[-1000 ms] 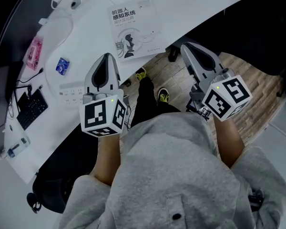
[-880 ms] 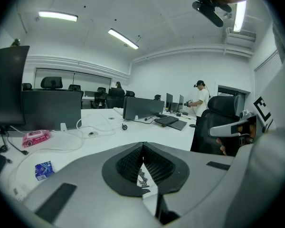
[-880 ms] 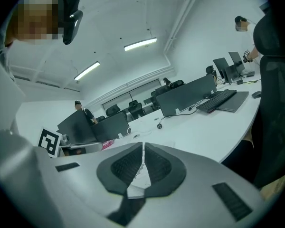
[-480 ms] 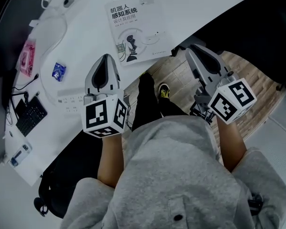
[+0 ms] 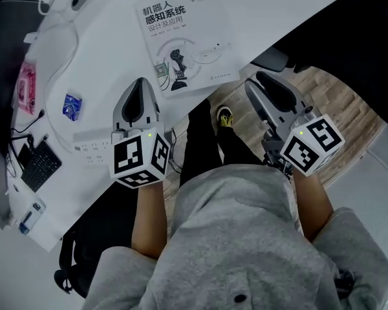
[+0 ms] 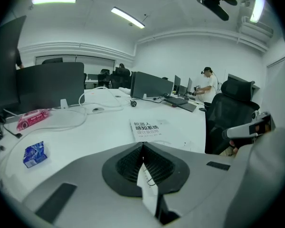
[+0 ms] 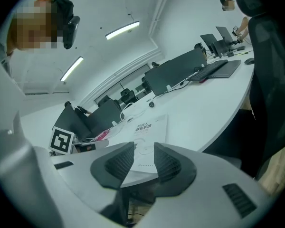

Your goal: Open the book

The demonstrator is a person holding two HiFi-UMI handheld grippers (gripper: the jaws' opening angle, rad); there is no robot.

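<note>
Book (image 5: 184, 44) is being left closed, cover up, on the white surface (image 5: 278, 5), near its edge. The left hand-held gripper (image 5: 140, 84) is being held over the surface just short of the book, its jaws being kept pressed together on nothing. The right hand-held gripper (image 5: 257, 81) is being held off the edge, near the book's corner, its empty jaws being opened.
</note>
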